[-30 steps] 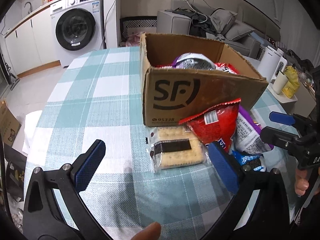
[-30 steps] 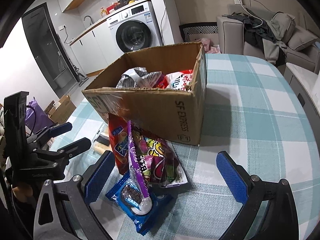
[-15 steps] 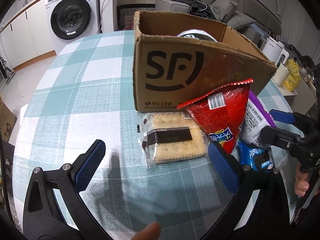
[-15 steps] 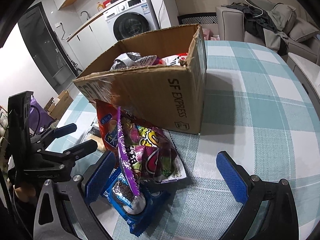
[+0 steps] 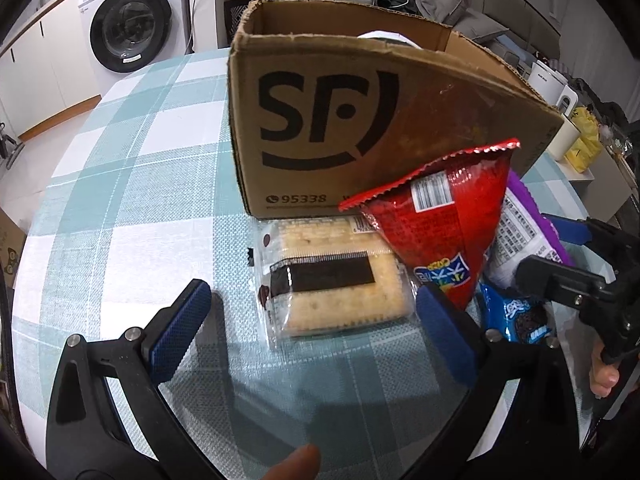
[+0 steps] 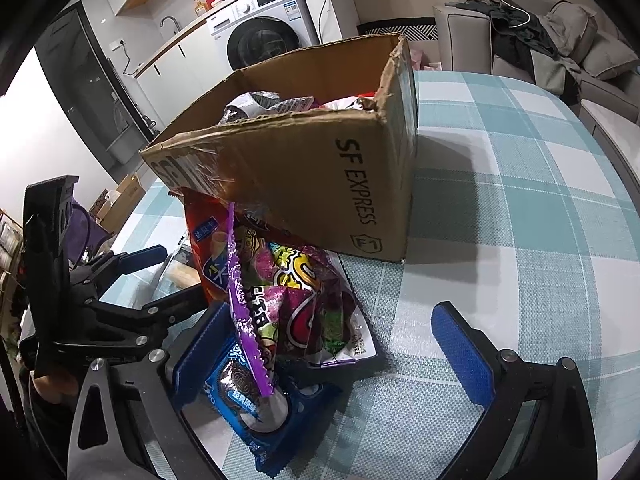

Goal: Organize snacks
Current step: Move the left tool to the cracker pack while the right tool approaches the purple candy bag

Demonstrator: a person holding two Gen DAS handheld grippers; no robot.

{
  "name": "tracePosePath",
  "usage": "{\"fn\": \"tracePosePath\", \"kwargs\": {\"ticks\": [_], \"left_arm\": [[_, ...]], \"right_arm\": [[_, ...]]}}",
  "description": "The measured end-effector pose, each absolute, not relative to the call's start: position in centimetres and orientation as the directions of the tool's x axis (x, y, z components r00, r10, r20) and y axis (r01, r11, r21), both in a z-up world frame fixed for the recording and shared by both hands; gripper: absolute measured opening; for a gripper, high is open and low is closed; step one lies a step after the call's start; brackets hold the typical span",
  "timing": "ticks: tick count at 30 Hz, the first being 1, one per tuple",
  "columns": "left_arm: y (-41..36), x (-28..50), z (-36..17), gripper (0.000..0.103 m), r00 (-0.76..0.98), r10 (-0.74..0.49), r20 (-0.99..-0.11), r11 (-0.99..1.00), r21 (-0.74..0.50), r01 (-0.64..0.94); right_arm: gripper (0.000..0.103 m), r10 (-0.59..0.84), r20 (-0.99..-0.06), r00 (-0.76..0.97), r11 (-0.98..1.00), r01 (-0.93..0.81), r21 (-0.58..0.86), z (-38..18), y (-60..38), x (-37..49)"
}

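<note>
A clear pack of crackers [image 5: 336, 276] lies flat on the checked tablecloth in front of the SF cardboard box [image 5: 360, 120]. My left gripper [image 5: 312, 332] is open and straddles the pack's near edge. A red snack bag [image 5: 444, 228] leans on the box to its right, with a purple bag [image 5: 524, 232] and a blue cookie pack [image 5: 520, 316] behind. In the right wrist view, my right gripper [image 6: 332, 356] is open around the purple bag [image 6: 296, 300] and the blue cookie pack [image 6: 248, 396]. The box [image 6: 312, 176] holds several snacks.
A teal and white checked cloth [image 6: 520, 208] covers the round table. A washing machine [image 5: 128, 28] and cabinets stand beyond the table, with a sofa [image 6: 560, 40] to the far side. White cups and a yellow bag [image 5: 584, 140] sit off the table's right edge.
Both grippers have moved forward and lower toward the snacks in front of the box. The left now frames the cracker pack; the right closes in on the purple bag and cookie pack.
</note>
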State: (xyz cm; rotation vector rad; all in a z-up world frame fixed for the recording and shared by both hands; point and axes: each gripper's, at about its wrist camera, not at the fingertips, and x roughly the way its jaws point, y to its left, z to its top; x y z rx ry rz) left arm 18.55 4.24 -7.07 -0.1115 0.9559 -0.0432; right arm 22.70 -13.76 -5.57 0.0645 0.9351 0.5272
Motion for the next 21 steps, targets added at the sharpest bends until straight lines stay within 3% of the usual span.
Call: {"fn": "tracePosePath", "kwargs": {"ticks": [21], "left_arm": [[4.2, 20.9, -7.6, 0.101, 0.572, -0.074, -0.817, 0.995, -0.096, -0.008]], "right_arm": [[0.079, 0.489, -0.746, 0.453, 0.85, -0.438, 0.292, -5.6, -13.6, 23.0]]}}
